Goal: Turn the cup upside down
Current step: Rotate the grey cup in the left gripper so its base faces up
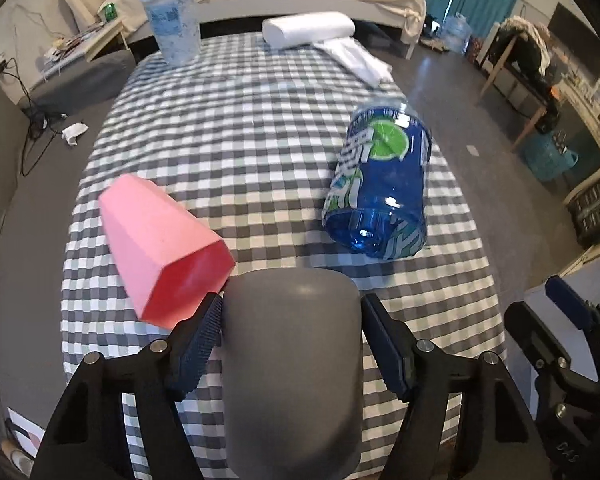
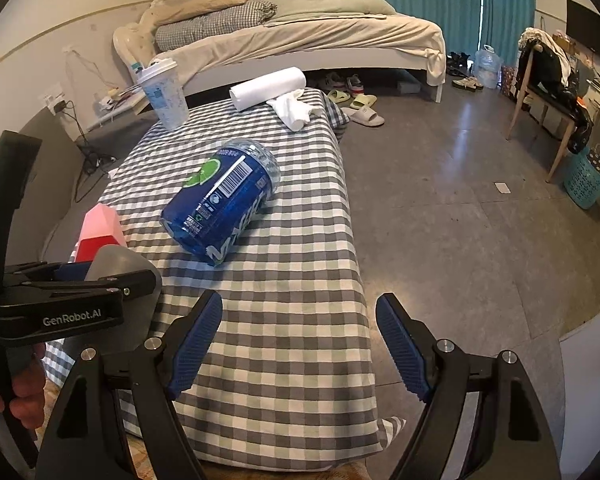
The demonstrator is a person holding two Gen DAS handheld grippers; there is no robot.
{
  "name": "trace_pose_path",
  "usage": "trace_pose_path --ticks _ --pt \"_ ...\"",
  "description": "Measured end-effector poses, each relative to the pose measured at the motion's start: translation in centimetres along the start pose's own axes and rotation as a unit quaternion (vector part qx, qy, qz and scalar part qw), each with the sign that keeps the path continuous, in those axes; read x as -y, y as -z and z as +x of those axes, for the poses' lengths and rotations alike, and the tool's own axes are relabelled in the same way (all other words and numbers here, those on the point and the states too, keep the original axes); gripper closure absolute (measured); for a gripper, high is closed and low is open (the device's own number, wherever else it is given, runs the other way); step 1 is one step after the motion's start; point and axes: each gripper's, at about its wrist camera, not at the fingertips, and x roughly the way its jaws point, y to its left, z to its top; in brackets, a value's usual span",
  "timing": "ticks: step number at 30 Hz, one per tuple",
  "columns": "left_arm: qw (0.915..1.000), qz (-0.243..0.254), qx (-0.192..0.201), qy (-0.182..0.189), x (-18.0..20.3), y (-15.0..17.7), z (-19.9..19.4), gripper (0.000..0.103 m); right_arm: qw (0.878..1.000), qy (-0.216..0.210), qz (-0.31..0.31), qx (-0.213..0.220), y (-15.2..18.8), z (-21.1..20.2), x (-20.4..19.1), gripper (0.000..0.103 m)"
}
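Observation:
My left gripper (image 1: 292,344) is shut on a grey cup (image 1: 292,364), which fills the gap between its blue pads near the front of the checked table (image 1: 260,140). The cup's rounded closed end points away from the camera. From the right wrist view the grey cup (image 2: 118,264) shows at the left, held by the left gripper (image 2: 100,280) above the table's near left corner. My right gripper (image 2: 300,344) is open and empty over the table's front right part.
A pink faceted cup (image 1: 160,248) lies on its side just left of the grey cup. A blue plastic bottle (image 1: 380,188) lies on its side at the right. A lidded drink cup (image 1: 174,20) and a white roll (image 1: 308,28) stand at the far end.

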Motion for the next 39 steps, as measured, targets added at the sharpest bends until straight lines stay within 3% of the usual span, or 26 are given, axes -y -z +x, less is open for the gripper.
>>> trace_pose_path --ticks 11,20,29,35,39 --pt "0.9942 0.019 0.106 0.0 0.3 2.7 -4.1 0.031 1.0 0.005 -0.002 0.028 -0.3 -2.5 -0.8 0.024" --pt "0.9887 0.029 0.146 0.015 0.0 6.5 -6.6 0.031 0.999 0.011 -0.007 0.044 -0.1 -4.4 -1.3 0.024" --pt "0.9927 0.043 0.107 0.036 -0.6 10.1 -5.2 0.021 0.999 0.01 -0.014 0.05 1.1 -6.1 -2.3 0.024" --pt "0.9952 0.052 0.074 0.036 -0.8 11.7 -3.1 0.021 0.999 0.011 -0.018 0.049 1.7 -6.6 -3.2 0.024" --pt "0.9944 0.056 0.071 0.056 -1.0 11.9 -2.2 0.028 0.999 0.012 -0.025 0.045 1.7 -6.4 -4.0 0.024"
